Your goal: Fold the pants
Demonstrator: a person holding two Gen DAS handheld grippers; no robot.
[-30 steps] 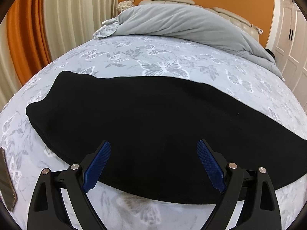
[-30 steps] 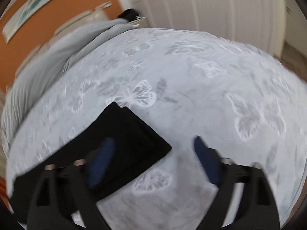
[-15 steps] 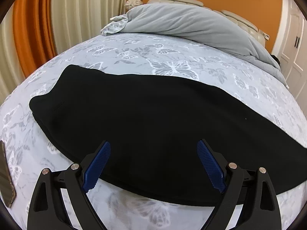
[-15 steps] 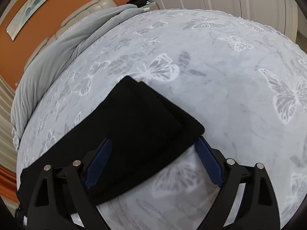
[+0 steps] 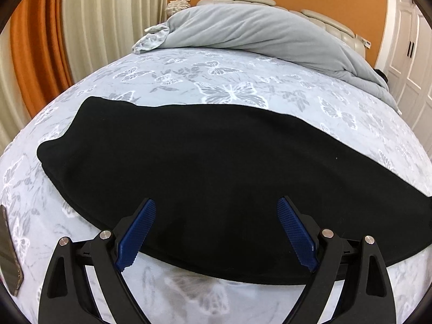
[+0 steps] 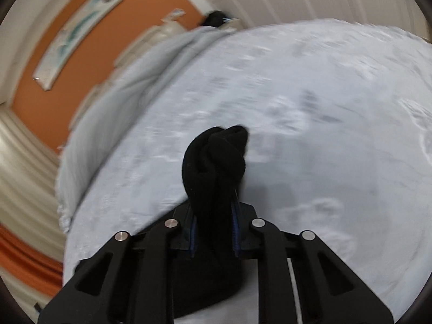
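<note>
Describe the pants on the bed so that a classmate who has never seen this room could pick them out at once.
Start at the bed, covered by a pale butterfly-print sheet with a grey duvet bunched at the headboard end. Nearer, the pants stretch across the sheet. They are the only plain black fabric there, and the right gripper has one end bunched in its jaws.

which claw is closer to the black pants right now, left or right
Right. The right claw is shut on a bunched end of the black pants, so it touches them. The left claw is open over their near edge, gripping nothing.
</note>
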